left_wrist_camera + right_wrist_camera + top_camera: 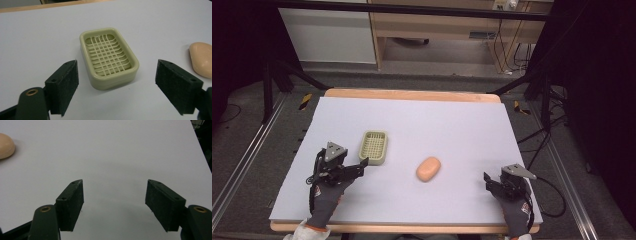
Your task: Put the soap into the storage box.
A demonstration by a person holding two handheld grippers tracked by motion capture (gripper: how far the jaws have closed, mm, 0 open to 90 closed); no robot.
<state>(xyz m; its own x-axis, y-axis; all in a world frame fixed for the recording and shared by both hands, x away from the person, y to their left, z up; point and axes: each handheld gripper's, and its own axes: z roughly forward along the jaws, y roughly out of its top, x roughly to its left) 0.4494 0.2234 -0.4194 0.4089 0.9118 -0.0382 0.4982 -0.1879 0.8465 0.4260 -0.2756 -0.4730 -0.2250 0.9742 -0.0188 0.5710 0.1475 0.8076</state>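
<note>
While our left gripper (116,87) gapes wide, the soap dish (108,57) sits centre frame between its jaws, long axis running away; our right gripper (115,205) gapes empty.

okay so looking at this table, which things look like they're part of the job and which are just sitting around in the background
Likely part of the job:
soap dish, empty
soap bar, lying apart from the dish
left gripper, open, facing the dish
right gripper, open over bare table

Just background:
wooden cabinet
floor cables

white table (452,120), wooden cabinet (437,25), cables (512,45)
</note>
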